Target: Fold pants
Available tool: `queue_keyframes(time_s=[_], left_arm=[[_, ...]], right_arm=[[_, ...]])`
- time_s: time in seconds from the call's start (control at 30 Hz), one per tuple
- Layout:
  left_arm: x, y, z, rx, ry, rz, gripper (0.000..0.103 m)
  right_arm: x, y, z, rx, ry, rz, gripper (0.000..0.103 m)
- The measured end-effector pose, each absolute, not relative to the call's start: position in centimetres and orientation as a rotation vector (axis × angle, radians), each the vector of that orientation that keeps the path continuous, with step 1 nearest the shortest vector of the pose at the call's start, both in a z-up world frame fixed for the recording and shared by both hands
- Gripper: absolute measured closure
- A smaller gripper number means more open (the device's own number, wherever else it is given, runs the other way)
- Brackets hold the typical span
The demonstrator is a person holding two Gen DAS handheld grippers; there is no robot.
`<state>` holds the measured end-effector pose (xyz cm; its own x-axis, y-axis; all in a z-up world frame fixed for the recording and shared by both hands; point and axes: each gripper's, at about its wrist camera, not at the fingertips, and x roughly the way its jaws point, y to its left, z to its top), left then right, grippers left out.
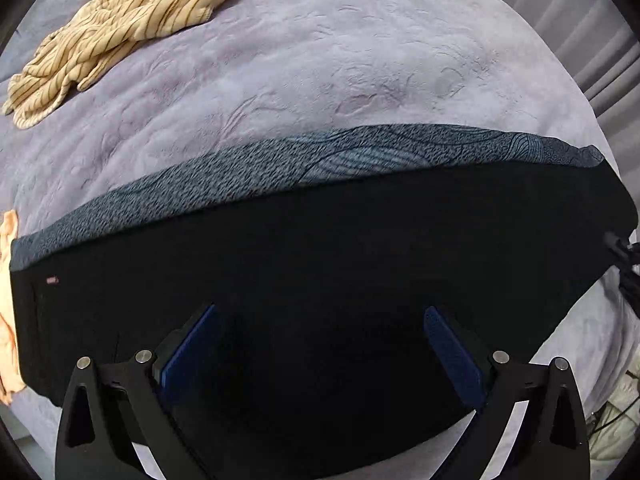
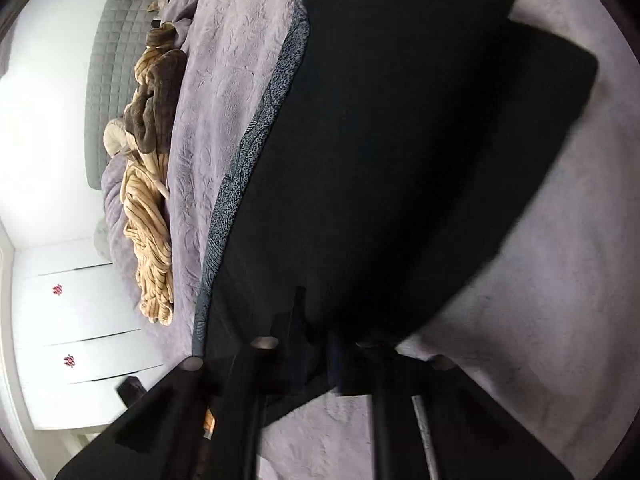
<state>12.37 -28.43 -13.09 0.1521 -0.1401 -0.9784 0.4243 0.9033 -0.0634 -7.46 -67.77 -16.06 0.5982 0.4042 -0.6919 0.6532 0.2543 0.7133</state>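
Lavender bedspread [image 1: 320,60], plush and embossed with a faint leaf pattern, covers the whole working surface. Black pants [image 1: 320,264] lie flat across it, a blue-grey patterned band [image 1: 360,152] running along their far edge. In the right wrist view the same pants [image 2: 400,140] stretch away from the camera, their far end showing two stacked black layers. A crumpled tan striped garment [image 1: 120,28] lies on the spread well beyond the pants. A grey quilted headboard [image 2: 116,60] stands against a white wall [image 2: 40,100], and white cabinet fronts [image 2: 80,320] with small red marks sit beside the bed.

Left gripper [image 1: 320,340] hangs over the black cloth with its jaws spread wide, blue pads [image 1: 192,352] well apart and nothing between them. Right gripper [image 2: 316,344] is smeared by motion blur and dark against the dark cloth; its jaws are fully closed, and whether any fabric is pinched between them cannot be made out. A peach cloth [image 1: 8,300] is cut off at the left edge, and black cables [image 1: 624,256] are cropped at the right.
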Motion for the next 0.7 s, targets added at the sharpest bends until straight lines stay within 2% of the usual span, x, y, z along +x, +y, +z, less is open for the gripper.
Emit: queue_keyframes(time_s=[0.07,0.13,0.23,0.3,0.4,0.43,0.47,0.5,0.6,0.63,0.67,0.7], left_arm=[[11.5,-27.8,-13.4,0.239,1.378,-0.418,0.001],[10.6,-27.7,-14.6,0.285,1.404,-0.415,0.001],[9.6,-28.1,-14.9,0.340,1.405,-0.415,0.001],[9.5,-28.5,-13.8,0.319,1.390,-0.440,0.001],[9.6,-30.3,-12.4,0.298,1.356,-0.495,0.001],[9.7,-31.4,-12.1,0.302,1.341,-0.511,0.001],[9.7,-32.4,-12.1,0.305,1.329,-0.528,0.001],[9.7,-33.8,-12.1,0.305,1.321,-0.546,0.001],[9.8,-36.8,-12.2,0.295,1.301,-0.579,0.001],[9.8,-37.6,-12.2,0.295,1.287,-0.588,0.001],[9.7,-38.3,-12.2,0.299,1.276,-0.592,0.001],[9.6,-39.0,-12.4,0.311,1.266,-0.591,0.001]], right_arm=[[-7.8,-67.3,-13.8,1.305,0.970,-0.160,0.095],[-8.7,-66.7,-12.6,1.186,1.038,-0.165,0.094],[-10.0,-66.3,-15.6,1.112,1.219,-0.230,0.085],[-11.3,-67.1,-15.8,1.220,1.161,-0.220,0.081],[-13.4,-68.0,-12.3,1.143,1.082,-0.251,0.079],[-14.4,-68.6,-11.3,1.111,1.069,-0.290,0.073],[-15.3,-69.2,-11.0,1.105,1.063,-0.335,0.063],[-16.2,-70.2,-11.1,1.125,1.051,-0.383,0.060],[-17.4,-72.8,-12.3,1.262,0.956,-0.419,0.060],[-17.3,-73.3,-12.4,1.287,0.921,-0.418,0.074],[-16.6,-73.8,-12.2,1.292,0.893,-0.400,0.096],[-16.4,-73.9,-11.7,1.279,0.883,-0.385,0.096]])
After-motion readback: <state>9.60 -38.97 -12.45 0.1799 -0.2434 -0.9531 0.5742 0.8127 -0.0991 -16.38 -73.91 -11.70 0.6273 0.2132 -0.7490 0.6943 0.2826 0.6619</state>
